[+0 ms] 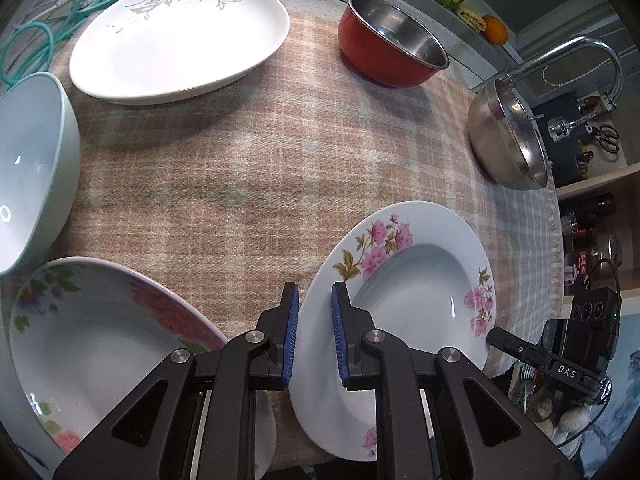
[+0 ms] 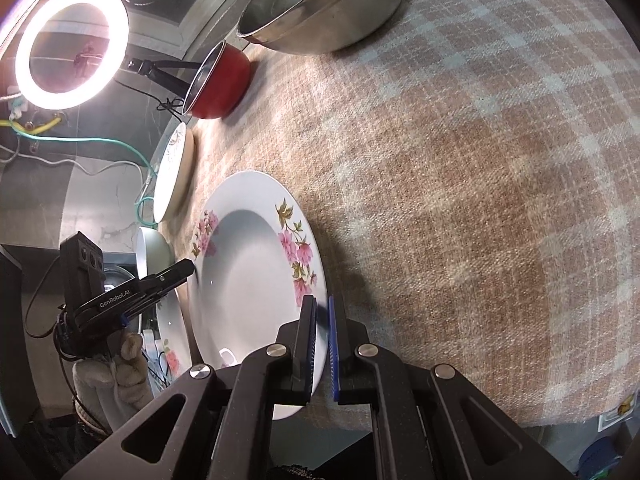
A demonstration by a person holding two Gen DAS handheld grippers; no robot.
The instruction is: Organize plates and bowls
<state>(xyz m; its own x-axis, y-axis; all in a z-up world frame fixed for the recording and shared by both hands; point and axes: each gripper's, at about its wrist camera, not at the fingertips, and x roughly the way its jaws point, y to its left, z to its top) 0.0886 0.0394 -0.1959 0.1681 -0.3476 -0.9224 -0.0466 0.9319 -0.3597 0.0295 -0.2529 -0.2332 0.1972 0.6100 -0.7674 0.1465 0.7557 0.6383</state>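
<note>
A white deep plate with pink flowers [image 1: 416,300] [image 2: 248,284] lies on the checked cloth. My left gripper [image 1: 315,332] straddles its left rim, one blue pad on each side, with a gap on the outer side. My right gripper [image 2: 321,344] straddles the opposite rim, jaws close around it. Each gripper shows in the other's view, the right [image 1: 520,350] and the left [image 2: 168,276]. A second flowered deep plate [image 1: 92,344] lies at the lower left. A pale bowl [image 1: 28,168], a large oval plate [image 1: 176,36], a red bowl [image 1: 388,40] and a steel bowl [image 1: 508,136] stand around.
The checked tablecloth [image 1: 240,168] [image 2: 460,184] covers the table. A tap [image 1: 592,56] and counter lie beyond the steel bowl. A lit ring lamp [image 2: 72,44] and cables stand off the table's far side. The table edge runs close beside the gripped plate.
</note>
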